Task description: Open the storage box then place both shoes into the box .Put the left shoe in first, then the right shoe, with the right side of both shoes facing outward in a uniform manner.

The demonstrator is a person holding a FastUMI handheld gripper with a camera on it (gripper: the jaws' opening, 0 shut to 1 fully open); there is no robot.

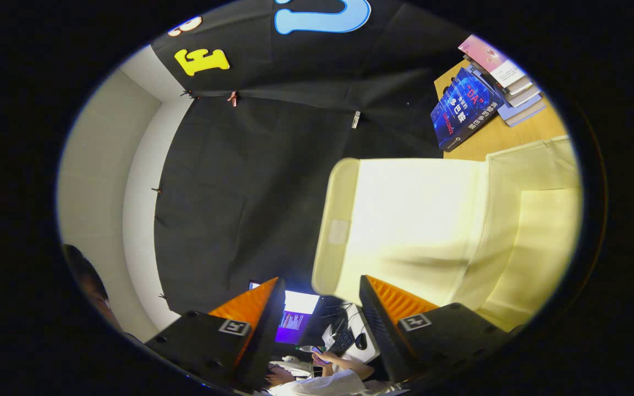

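Camera rolled sideways. Gripper (pixel 321 294) open, fingers spread, gripping nothing. Person (pixel 325 379) at a desk with monitor (pixel 298 313) visible through the gap. Storage box (pixel 526 236) just ahead of the right finger, cream fabric, lid flap (pixel 405 225) swung open. Books (pixel 482 91) stacked on wooden table (pixel 507 135) beyond.

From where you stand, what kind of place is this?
Probably an indoor recording booth in an office: black cloth wall, wooden table with stacked books, lit computer screen. The hand-held gripper is open, holding nothing.

the gripper (pixel 321 291) is rolled sideways, its jaws parted, gripping nothing.
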